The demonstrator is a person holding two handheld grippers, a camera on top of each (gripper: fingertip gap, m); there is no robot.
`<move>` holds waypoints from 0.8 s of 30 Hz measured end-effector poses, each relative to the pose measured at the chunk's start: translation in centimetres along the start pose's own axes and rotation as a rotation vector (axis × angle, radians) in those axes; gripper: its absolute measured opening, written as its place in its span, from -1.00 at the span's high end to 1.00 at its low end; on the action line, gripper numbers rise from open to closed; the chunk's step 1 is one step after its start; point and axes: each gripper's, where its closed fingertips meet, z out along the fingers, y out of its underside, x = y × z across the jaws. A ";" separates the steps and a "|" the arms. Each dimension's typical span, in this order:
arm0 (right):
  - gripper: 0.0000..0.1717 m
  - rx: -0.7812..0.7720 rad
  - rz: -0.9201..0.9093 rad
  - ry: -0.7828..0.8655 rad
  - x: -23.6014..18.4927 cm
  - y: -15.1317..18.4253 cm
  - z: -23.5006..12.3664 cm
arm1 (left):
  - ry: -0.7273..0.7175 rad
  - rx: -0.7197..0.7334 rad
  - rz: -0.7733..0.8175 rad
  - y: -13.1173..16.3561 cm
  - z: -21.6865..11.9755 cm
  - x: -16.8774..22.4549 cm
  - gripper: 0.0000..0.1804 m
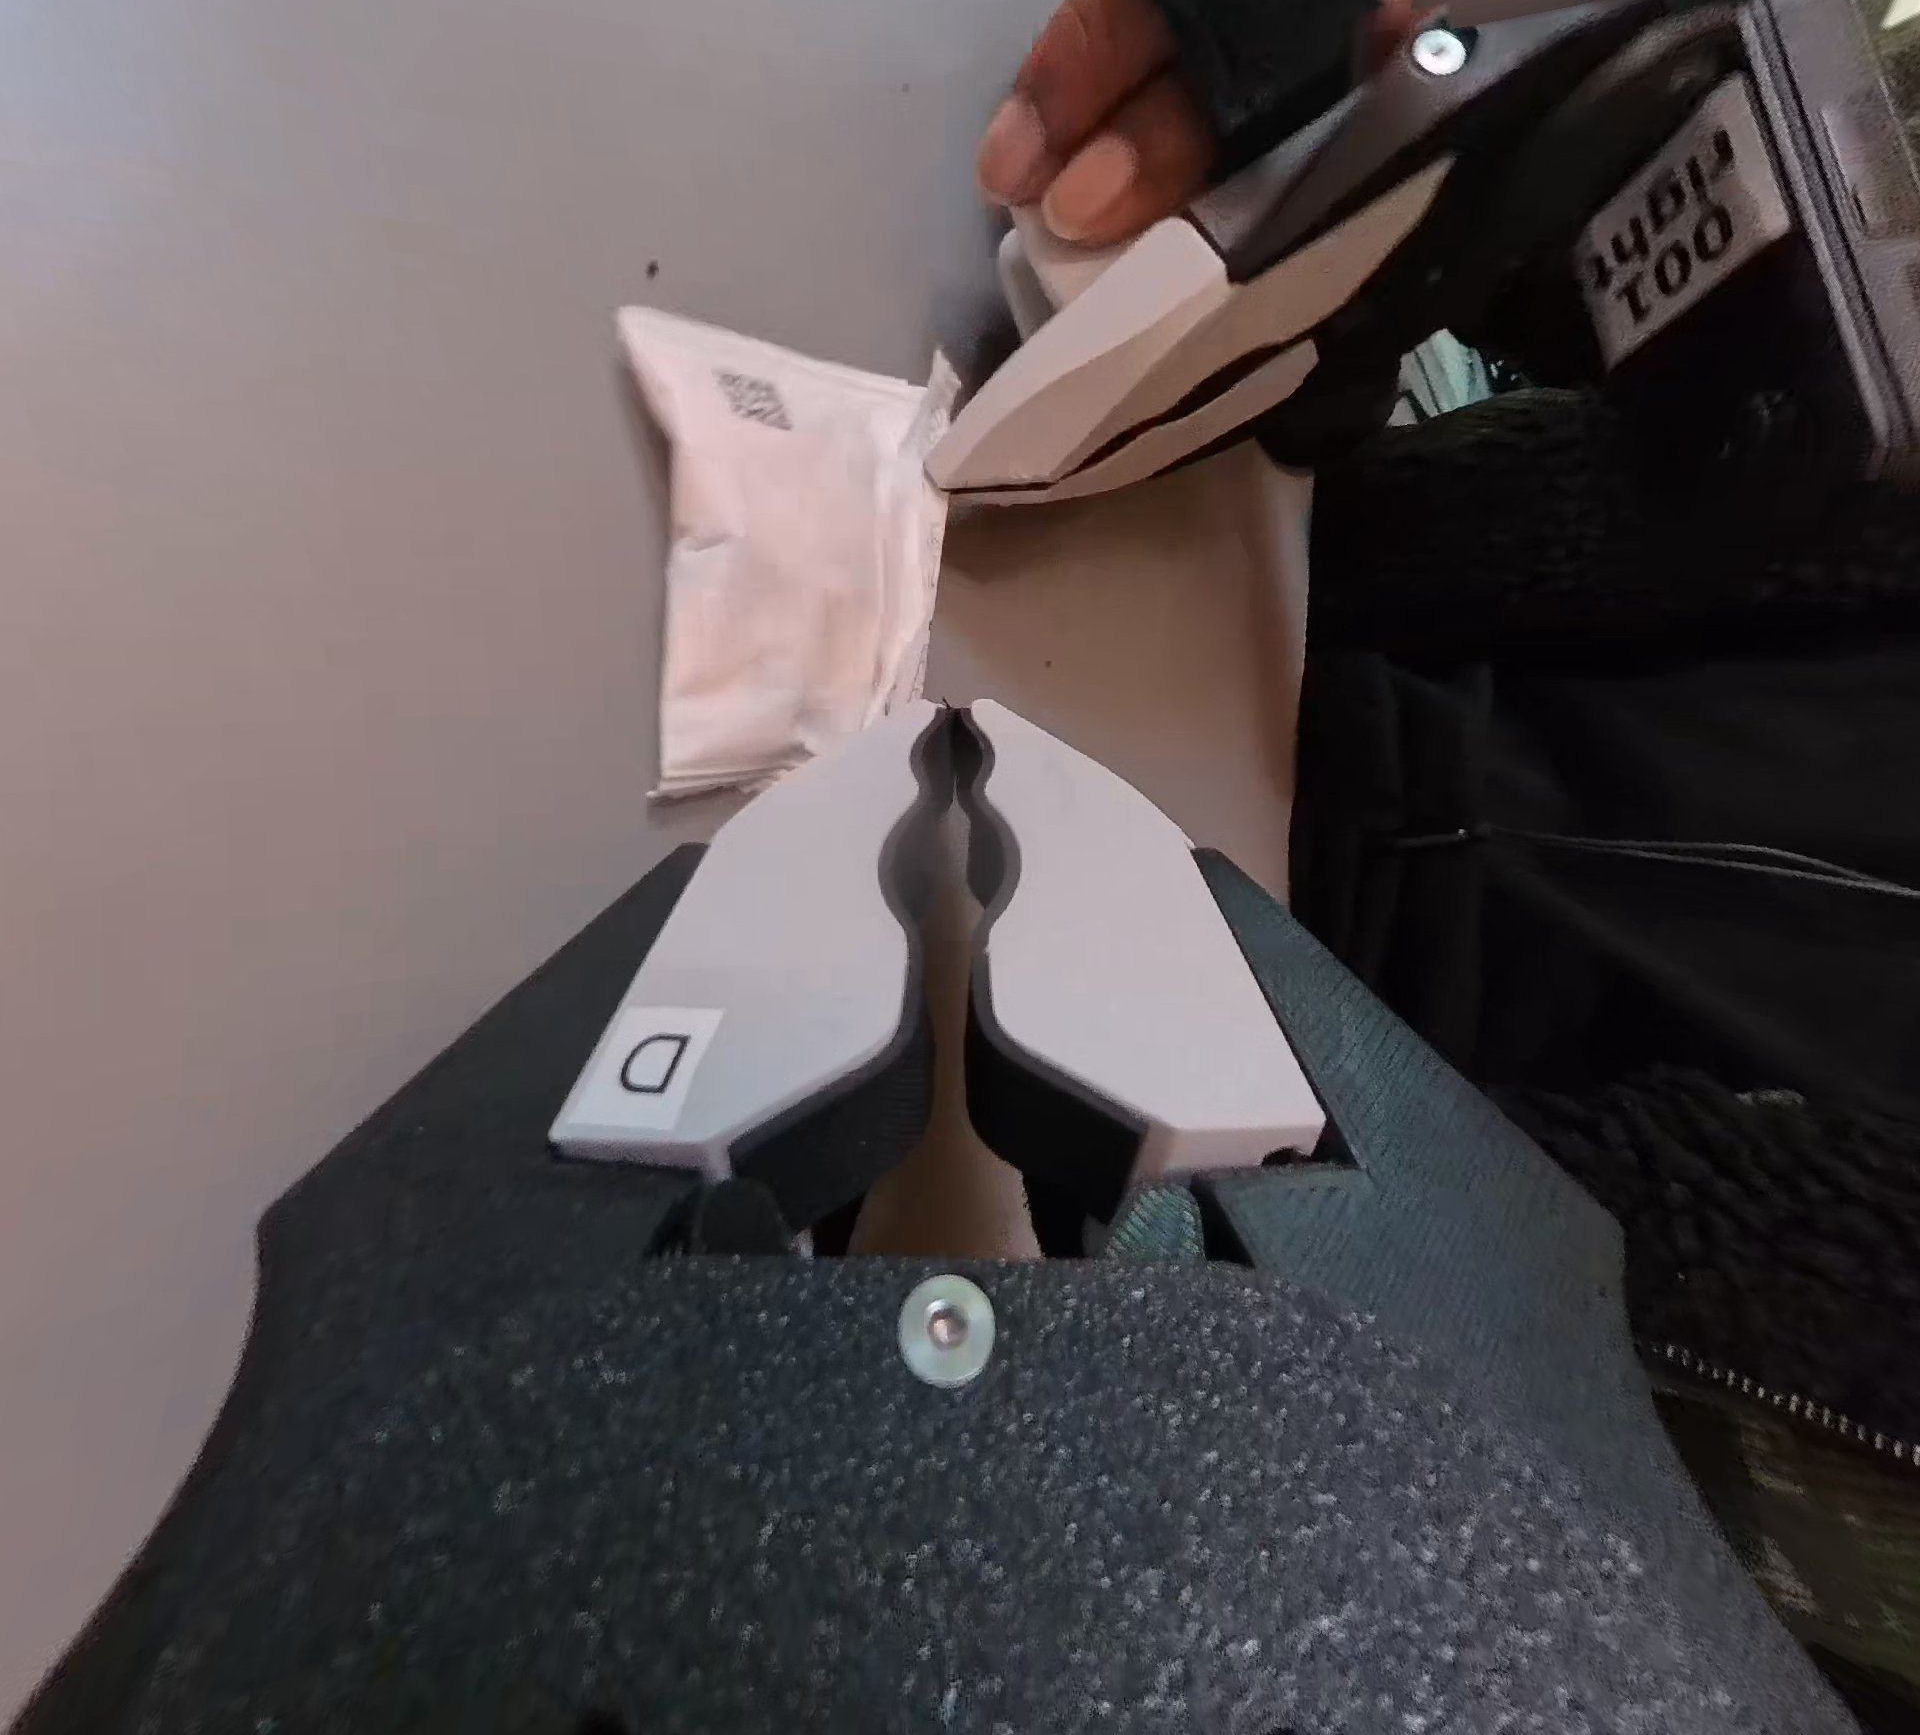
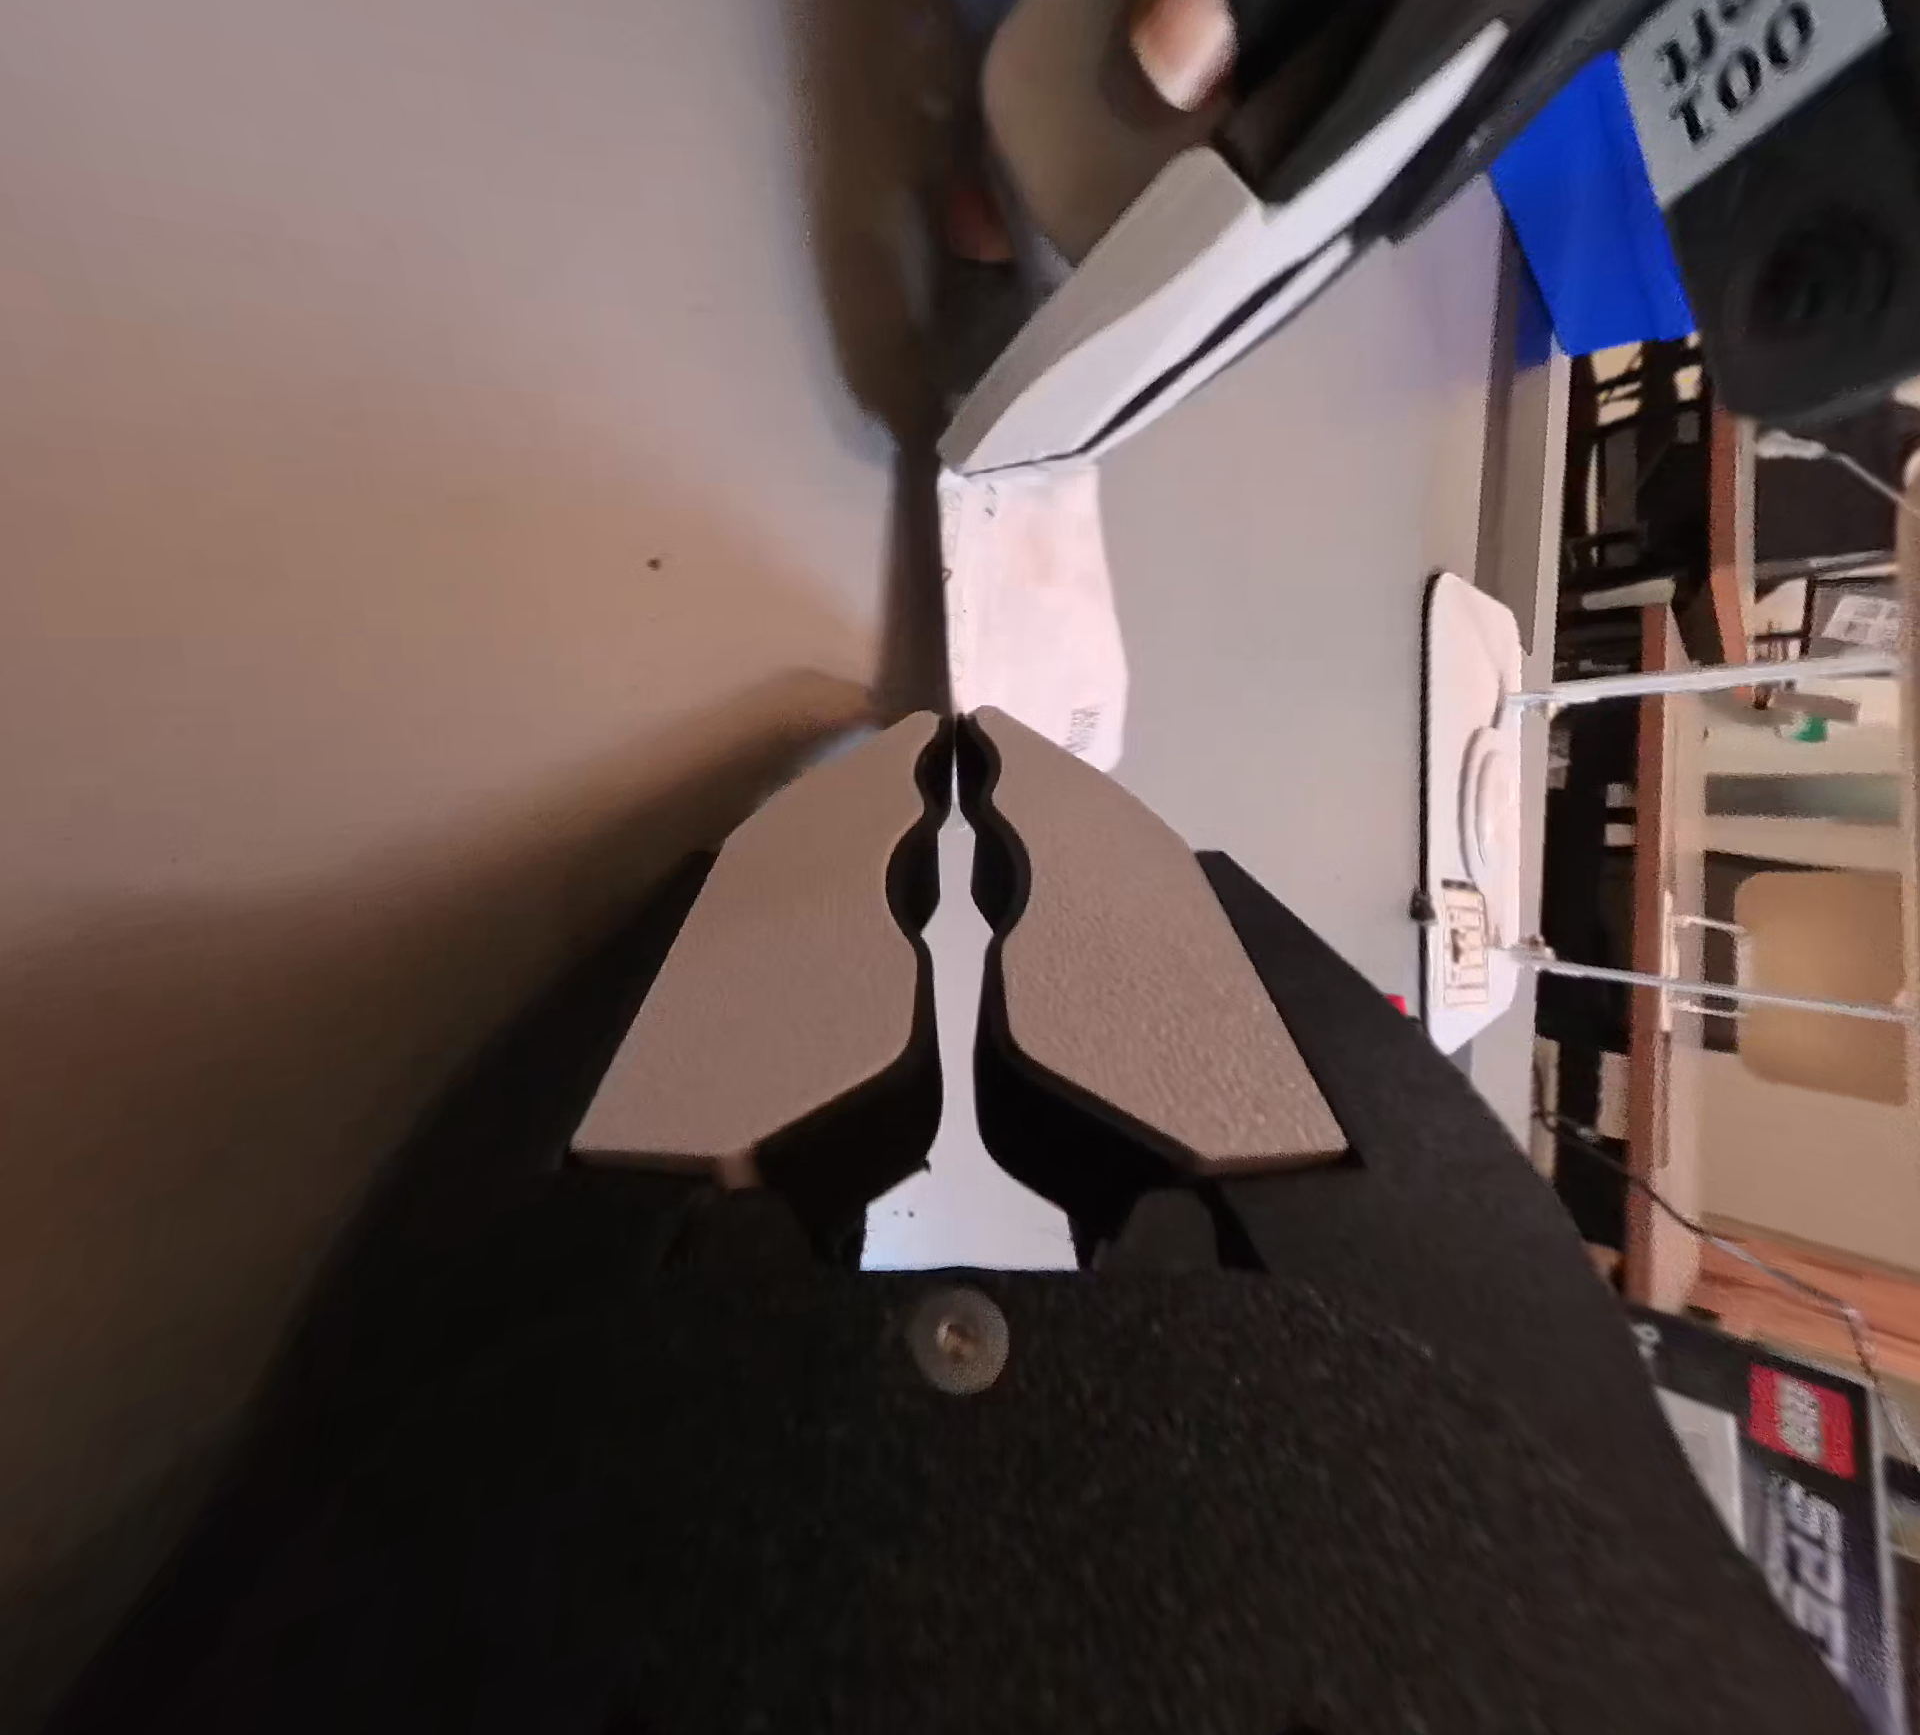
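White packet (image 1: 790,542) — long edge strung between my left gripper (image 1: 951,711) and right gripper (image 2: 954,721), each pinched shut on one end.

The desk (image 1: 312,438) has a plain, pale grey top with a small dark speck (image 1: 651,268) on it. A white, soft packet (image 1: 790,542) lies flat on it, with a small printed patch near one end. In the right wrist view, a white flat device (image 2: 1475,802) with a thin black cable (image 2: 1425,750) lies near the far edge of the desk, well apart from the packet.
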 end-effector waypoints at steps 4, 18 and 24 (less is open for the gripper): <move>1.00 0.078 0.223 -0.018 1.8 -0.7 -1.3 | -0.167 0.155 0.268 -2.3 -2.3 1.3 1.00; 1.00 0.195 0.791 -0.518 2.5 -2.0 -4.1 | -0.423 0.208 0.692 -3.9 -1.8 2.3 0.86; 0.90 0.255 0.838 -0.504 3.6 -1.9 -4.2 | -0.300 0.193 0.492 -3.4 -1.9 2.4 0.93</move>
